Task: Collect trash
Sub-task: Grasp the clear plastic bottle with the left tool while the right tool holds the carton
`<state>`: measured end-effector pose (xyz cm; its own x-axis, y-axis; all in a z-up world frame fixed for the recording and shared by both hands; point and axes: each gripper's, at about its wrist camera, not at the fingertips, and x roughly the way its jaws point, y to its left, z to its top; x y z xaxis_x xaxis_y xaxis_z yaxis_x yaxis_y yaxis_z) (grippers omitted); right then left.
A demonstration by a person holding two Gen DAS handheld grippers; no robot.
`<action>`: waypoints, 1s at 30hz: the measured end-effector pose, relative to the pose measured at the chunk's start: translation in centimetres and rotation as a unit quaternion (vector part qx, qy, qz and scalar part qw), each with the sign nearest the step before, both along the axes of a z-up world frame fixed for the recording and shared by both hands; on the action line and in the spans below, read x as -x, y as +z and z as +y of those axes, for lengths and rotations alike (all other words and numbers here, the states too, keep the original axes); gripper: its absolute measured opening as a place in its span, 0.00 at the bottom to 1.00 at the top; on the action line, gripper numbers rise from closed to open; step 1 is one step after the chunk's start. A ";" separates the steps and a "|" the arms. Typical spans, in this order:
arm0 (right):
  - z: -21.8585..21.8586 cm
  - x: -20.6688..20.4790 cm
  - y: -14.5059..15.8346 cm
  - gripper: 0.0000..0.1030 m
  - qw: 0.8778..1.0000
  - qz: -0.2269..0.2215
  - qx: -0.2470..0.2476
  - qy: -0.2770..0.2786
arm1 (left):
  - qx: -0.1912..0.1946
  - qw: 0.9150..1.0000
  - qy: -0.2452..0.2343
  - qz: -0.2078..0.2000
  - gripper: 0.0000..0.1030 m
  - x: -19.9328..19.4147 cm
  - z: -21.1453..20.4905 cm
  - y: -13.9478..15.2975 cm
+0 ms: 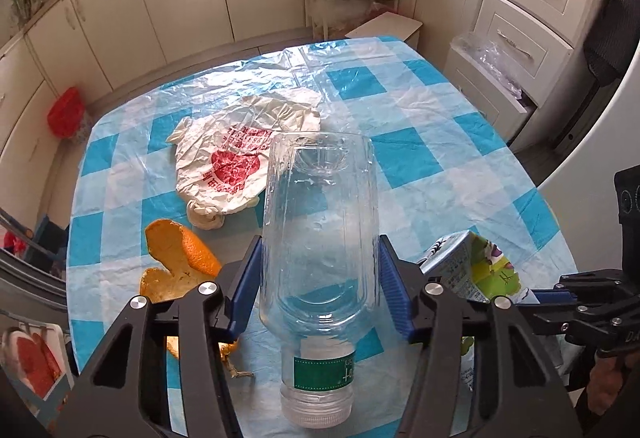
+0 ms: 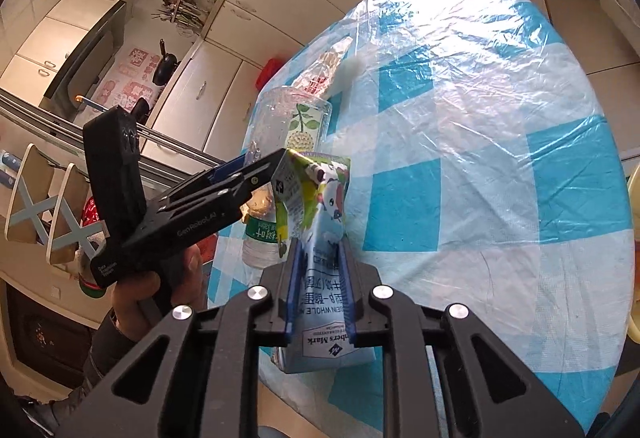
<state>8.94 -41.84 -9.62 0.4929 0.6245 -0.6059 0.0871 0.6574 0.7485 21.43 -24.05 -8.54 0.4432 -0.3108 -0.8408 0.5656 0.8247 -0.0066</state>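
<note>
Left gripper [image 1: 320, 290] clamped on clear water bottle [image 1: 320, 238], cap end toward camera, base pointing ahead. Right gripper [image 2: 320, 286] narrow, pinching flattened milk carton [image 2: 320, 238]. Both items lifted, neither binned yet, judging by view. Left on table [image 1: 440, 126]: orange peel [image 1: 180, 258] just left of left claw, crumpled plastic bag [image 1: 236, 158] ahead-left.
</note>
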 end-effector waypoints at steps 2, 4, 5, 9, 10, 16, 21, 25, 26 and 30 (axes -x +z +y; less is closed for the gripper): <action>-0.3 0.0 0.1 0.18 1.000 -0.005 -0.001 -0.007 | 0.012 1.000 0.001 -0.003 0.51 0.2 0.2 0.9; -0.9 0.3 0.3 0.18 1.000 -0.009 -0.003 -0.017 | 0.026 1.000 0.006 -0.004 0.51 0.2 0.7 1.9; -1.2 0.4 0.4 0.18 1.000 -0.011 -0.004 -0.024 | 0.033 0.999 0.009 -0.002 0.51 0.2 0.9 2.2; -3.7 1.2 1.0 0.18 0.998 -0.025 -0.003 -0.064 | 0.073 0.997 0.020 0.015 0.51 0.2 1.6 3.4; -4.5 1.5 1.2 0.18 0.997 -0.029 0.000 -0.077 | 0.080 0.996 0.019 0.019 0.51 0.5 1.4 3.5; -10.5 4.9 2.5 0.18 0.981 -0.038 0.039 -0.186 | 0.123 0.991 -0.024 0.039 0.51 3.7 -3.8 3.8; -14.6 7.4 2.6 0.18 0.962 0.001 0.110 -0.249 | 0.147 0.985 -0.072 0.054 0.51 6.7 -9.1 4.5; -17.4 7.9 1.3 0.18 0.950 0.059 0.168 -0.258 | 0.155 0.981 -0.094 0.063 0.51 8.2 -12.7 4.8; -17.7 7.6 0.8 0.18 0.947 0.075 0.183 -0.252 | 0.157 0.981 -0.097 0.065 0.51 8.4 -13.5 4.8; -19.6 6.4 -1.1 0.18 0.936 0.135 0.241 -0.219 | 0.159 0.979 -0.106 0.076 0.51 9.3 -16.4 4.2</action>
<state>2.56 -61.40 -10.75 0.4257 0.0219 -0.9046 0.5698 0.7701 0.2868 12.10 -40.47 -4.30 0.2177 -0.6394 -0.7374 0.6969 0.6308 -0.3412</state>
